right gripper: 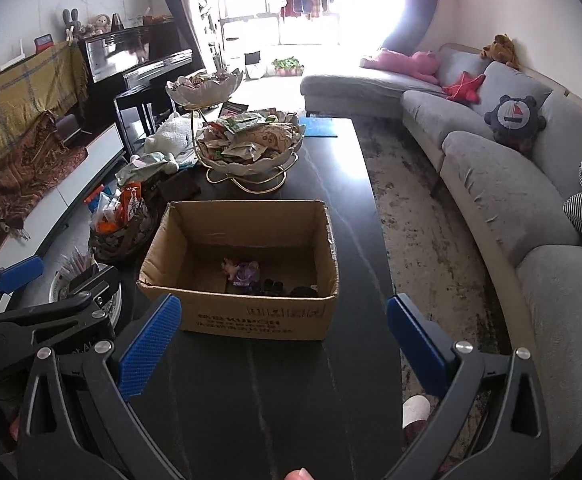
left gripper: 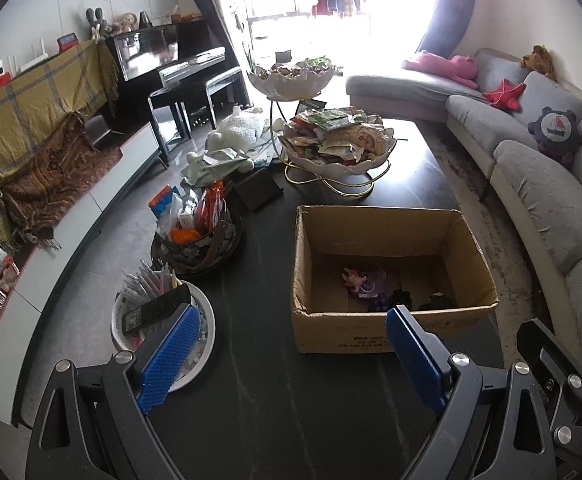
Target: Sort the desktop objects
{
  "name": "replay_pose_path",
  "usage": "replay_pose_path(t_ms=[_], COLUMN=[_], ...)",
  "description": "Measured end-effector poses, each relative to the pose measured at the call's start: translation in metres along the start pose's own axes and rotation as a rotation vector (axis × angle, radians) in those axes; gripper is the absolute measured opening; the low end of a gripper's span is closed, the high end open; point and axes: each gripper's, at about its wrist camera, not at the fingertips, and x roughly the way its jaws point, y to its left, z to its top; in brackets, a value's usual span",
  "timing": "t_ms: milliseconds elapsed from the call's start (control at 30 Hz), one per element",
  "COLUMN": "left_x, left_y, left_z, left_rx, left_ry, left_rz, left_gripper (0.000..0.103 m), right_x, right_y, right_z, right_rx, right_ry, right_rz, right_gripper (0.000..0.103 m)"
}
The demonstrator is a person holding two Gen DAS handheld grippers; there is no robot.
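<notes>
The left hand-held gripper (left gripper: pixel 291 348) and the right hand-held gripper (right gripper: pixel 283 344) both hover spread wide and empty above the near end of the dark surface (right gripper: pixel 251 400), which lies bare between them and the cardboard box (right gripper: pixel 251 312). Small toys (right gripper: pixel 243 270) lie on the box floor. Left of the box, a white bowl (left gripper: pixel 207 336) of pens sits close to the surface's curved edge. To the right, a strip of surface separates the box from the long edge facing the sofa (right gripper: pixel 511 200).
</notes>
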Motion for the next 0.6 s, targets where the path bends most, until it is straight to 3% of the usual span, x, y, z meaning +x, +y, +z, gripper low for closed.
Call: replay_pose_path(t_ms=[600], left_x=[0.0011], left_y=[0.0032], left_z=[-0.0017], left_rx=[-0.007], left_ry=[-0.002], left_rz=[0.002], left_gripper=[0.093], right_x=[0.0008], right_y=[0.0032], right_z=[0.0016], right_rx=[-0.002], right_ry=[0.003], right_rz=[-0.02], right_gripper=[0.102])
